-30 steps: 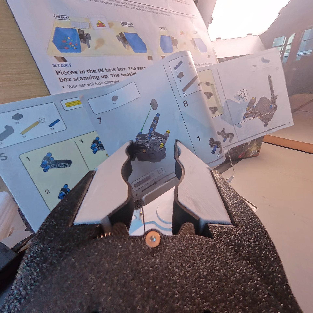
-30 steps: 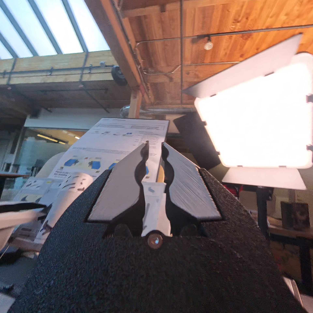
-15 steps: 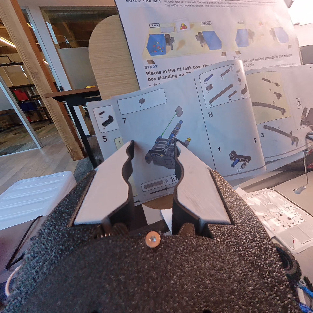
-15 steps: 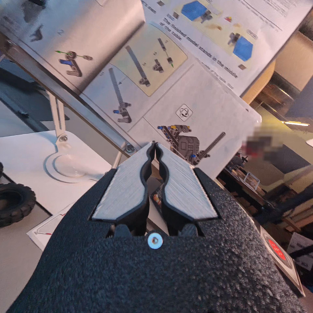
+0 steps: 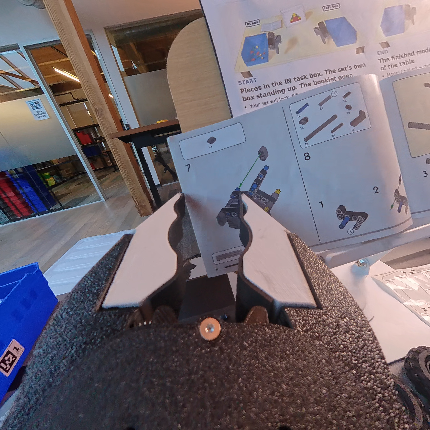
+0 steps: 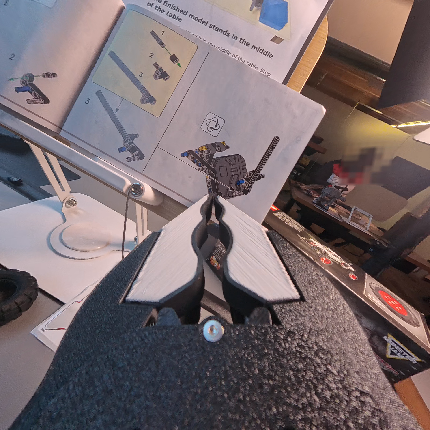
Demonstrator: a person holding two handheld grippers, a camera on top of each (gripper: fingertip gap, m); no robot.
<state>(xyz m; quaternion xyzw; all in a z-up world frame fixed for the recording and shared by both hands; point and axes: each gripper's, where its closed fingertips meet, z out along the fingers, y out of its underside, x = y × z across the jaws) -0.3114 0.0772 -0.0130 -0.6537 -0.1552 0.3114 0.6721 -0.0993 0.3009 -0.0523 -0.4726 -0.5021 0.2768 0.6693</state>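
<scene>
An open instruction booklet stands on a white metal stand. My left gripper is open and empty, and the left edge of the booklet's left page shows in the gap between its jaws. My right gripper is shut, with its tips at the lower edge of the booklet's right page. I cannot tell whether paper is caught between them.
A large printed sheet stands behind the booklet. A blue bin is at the left and a white lidded box beyond it. Black tyres, a sticker sheet and a black set box lie nearby. My hands' fingertips stand some 30 cm from each other.
The right gripper swung down from the ceiling and lamp to the booklet's right page and closed fully. The left gripper stayed open and came nearer the left page's edge.
</scene>
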